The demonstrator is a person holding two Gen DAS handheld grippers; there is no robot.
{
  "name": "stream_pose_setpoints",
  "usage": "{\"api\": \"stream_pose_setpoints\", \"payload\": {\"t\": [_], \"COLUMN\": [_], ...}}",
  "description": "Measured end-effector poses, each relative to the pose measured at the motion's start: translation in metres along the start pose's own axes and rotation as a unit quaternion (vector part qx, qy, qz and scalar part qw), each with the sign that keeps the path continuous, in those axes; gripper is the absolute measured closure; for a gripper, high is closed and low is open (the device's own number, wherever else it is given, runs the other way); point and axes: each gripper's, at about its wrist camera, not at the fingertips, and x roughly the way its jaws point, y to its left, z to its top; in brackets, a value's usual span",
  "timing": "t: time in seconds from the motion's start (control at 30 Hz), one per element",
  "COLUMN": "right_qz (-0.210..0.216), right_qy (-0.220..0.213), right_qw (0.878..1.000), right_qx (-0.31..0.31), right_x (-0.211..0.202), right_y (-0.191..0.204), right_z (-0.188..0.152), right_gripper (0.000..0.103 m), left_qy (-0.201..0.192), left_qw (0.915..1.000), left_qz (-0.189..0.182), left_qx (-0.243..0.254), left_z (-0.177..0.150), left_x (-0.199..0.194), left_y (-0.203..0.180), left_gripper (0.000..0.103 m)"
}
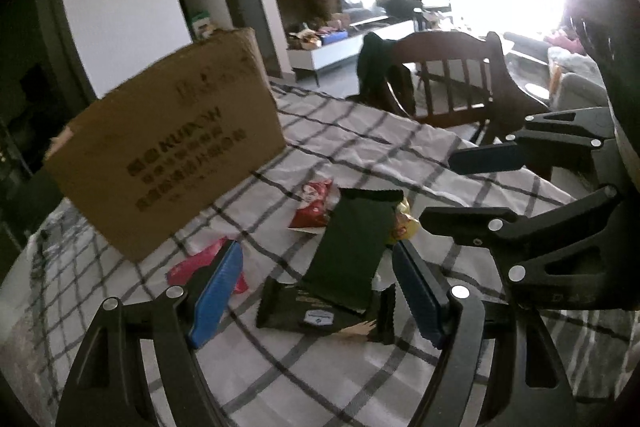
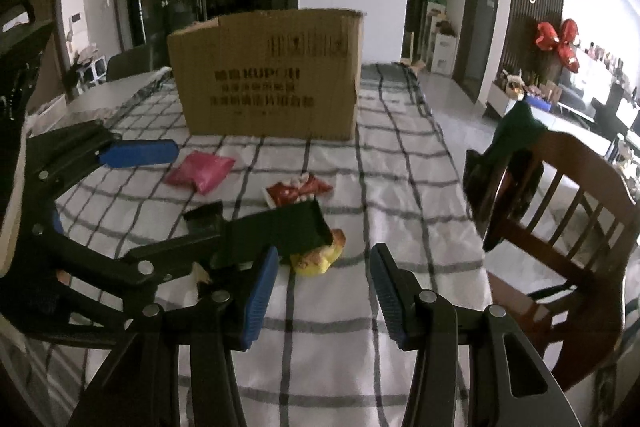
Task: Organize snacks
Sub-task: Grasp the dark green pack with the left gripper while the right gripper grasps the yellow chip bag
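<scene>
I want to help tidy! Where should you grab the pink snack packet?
Probably across the middle of the puffy pink snack packet, coming down from above: it lies flat on the checked tablecloth, apart from the other snacks, with free cloth beside it for the tongs.

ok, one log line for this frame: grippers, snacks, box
left gripper: open, over dark green packet | right gripper: open, empty, near yellow packet | pink packet, red packet: on tablecloth | cardboard box: upright

Brown cardboard box [image 2: 268, 75], white black-checked tablecloth [image 2: 400, 187], pink packet [image 2: 200, 169], red packet [image 2: 298, 189], dark green packet [image 1: 352, 247], yellow packet [image 2: 316, 259].
</scene>
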Motion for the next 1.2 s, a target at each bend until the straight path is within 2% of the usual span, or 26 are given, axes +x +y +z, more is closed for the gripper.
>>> {"api": "stream_pose_setpoints", "payload": {"t": [0.27,0.57,0.87,1.03,1.2], "right_qz": [-0.019,-0.026,-0.019,-0.012,-0.003], "right_qy": [0.015,0.023,0.020,0.016,0.013], "right_qw": [1.000,0.999,0.999,0.999,0.999], "right_qx": [0.016,0.040,0.045,0.048,0.047], "right_x": [0.013,0.022,0.024,0.024,0.025], "right_y": [-0.011,-0.021,-0.021,-0.021,-0.020], "right_z": [-0.005,-0.008,-0.007,-0.007,-0.005], "right_gripper": [0.054,0.054,0.054,0.054,0.054], "left_qy": [0.017,0.043,0.051,0.044,0.033], "left_qw": [0.9987,0.9962,0.9927,0.9933,0.9946], "left_qz": [-0.048,-0.073,-0.097,-0.084,-0.051], "left_qx": [0.000,-0.021,-0.052,-0.066,-0.084], "left_z": [0.003,0.004,0.004,0.003,0.004], "left_x": [0.025,0.047,0.050,0.040,0.026], "left_y": [-0.001,0.002,0.004,0.006,0.011], "left_gripper": [0.028,0.043,0.057,0.058,0.058]}}
